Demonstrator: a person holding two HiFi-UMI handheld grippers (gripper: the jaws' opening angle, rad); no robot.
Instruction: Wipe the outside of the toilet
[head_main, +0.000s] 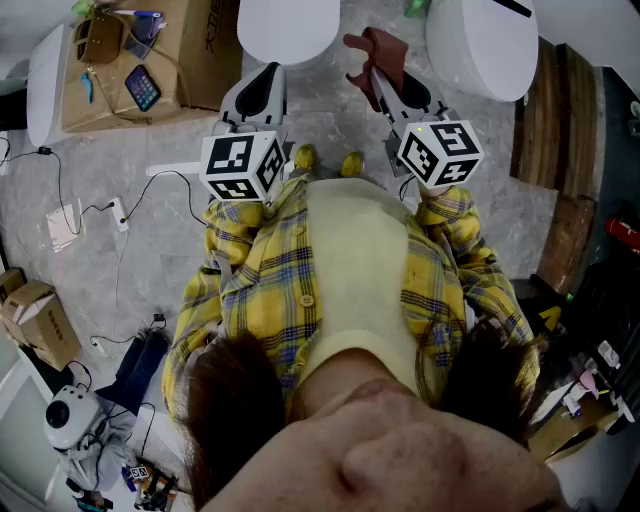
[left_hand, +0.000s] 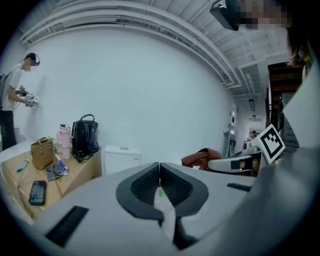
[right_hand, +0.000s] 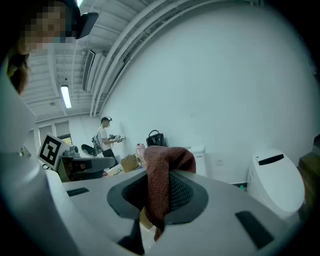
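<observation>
Two white toilets stand ahead of me: one (head_main: 288, 28) in front of the left gripper, another (head_main: 480, 45) past the right one. My right gripper (head_main: 385, 88) is shut on a red-brown cloth (head_main: 372, 50), which drapes over its jaws in the right gripper view (right_hand: 162, 175). The rounded toilet (right_hand: 275, 185) shows to the right there, apart from the cloth. My left gripper (head_main: 262, 85) is shut with nothing between its jaws (left_hand: 159, 167). Both grippers are held at chest height, short of the toilets. A boxy white toilet tank (left_hand: 121, 157) stands against the wall.
A cardboard table (head_main: 190, 60) at the left holds a phone (head_main: 142, 87), a tan bag (left_hand: 42, 152), a black bag (left_hand: 85, 137) and a pink bottle. Cables (head_main: 100, 210) trail on the floor. Another person (right_hand: 104, 135) stands far off by the wall. Wooden boards (head_main: 555, 110) lie at the right.
</observation>
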